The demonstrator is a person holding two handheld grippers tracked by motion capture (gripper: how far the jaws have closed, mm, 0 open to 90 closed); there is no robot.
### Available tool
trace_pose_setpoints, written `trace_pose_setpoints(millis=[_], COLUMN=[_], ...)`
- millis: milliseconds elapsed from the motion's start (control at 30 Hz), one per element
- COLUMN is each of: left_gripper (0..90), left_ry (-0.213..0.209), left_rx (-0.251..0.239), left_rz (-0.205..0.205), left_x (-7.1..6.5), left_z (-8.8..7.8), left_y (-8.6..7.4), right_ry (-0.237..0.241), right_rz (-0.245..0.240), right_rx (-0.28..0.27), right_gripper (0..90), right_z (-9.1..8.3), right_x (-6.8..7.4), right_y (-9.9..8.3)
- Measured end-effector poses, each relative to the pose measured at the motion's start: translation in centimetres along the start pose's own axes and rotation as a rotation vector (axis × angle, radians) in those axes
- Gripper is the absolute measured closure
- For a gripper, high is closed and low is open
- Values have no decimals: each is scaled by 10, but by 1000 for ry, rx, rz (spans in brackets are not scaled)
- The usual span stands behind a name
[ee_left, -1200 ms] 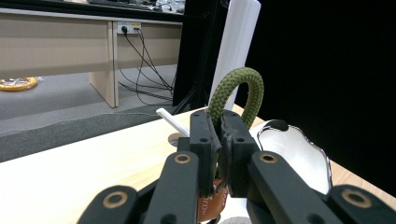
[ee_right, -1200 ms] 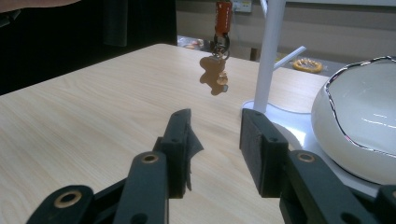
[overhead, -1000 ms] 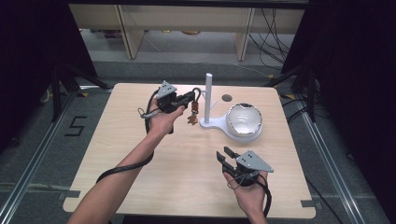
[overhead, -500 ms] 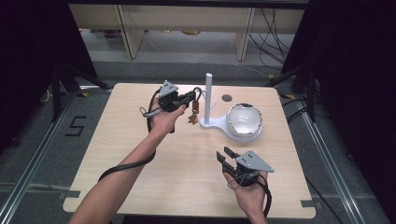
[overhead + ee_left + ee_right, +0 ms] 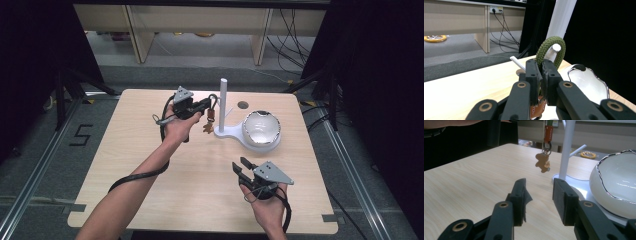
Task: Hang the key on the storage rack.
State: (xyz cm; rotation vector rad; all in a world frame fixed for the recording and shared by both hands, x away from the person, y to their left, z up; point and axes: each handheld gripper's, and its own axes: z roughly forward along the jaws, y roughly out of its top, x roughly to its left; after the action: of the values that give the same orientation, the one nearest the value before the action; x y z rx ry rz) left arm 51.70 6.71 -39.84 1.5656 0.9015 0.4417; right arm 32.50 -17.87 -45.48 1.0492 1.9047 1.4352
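My left gripper is shut on a green cord loop of a keychain, next to the white stand's pole. In the left gripper view the rounded tip of a white peg shows inside the loop; whether the cord rests on it I cannot tell. An orange tag and a brown bear charm dangle below the cord, above the table. My right gripper stands open near the table's front right, with nothing between its jaws.
A shiny white bowl sits on the stand's base, right of the pole. A second thin peg sticks out from the pole. A small round hole marks the wooden table behind the stand.
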Motion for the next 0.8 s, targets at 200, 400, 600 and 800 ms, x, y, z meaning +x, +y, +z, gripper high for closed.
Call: trace_pose_setpoints(millis=[200, 400, 600, 800], left_gripper=[837, 834, 831, 831], left_ry=[3, 5, 13, 12], left_rx=[7, 11, 21, 28], left_rz=[-2, -1, -1, -4], left_x=[-1, -1, -2, -2], left_z=[3, 7, 10, 13], left_y=[-1, -2, -3, -3], right_ry=[-7, -2, -5, 1], right_rz=[-30, 2, 4, -7], right_rx=[-11, -3, -2, -3], right_gripper=[637, 636, 635, 635], right_z=[0, 0, -1, -1], right_x=[-2, -1, -2, -3], right_y=[0, 0, 0, -1])
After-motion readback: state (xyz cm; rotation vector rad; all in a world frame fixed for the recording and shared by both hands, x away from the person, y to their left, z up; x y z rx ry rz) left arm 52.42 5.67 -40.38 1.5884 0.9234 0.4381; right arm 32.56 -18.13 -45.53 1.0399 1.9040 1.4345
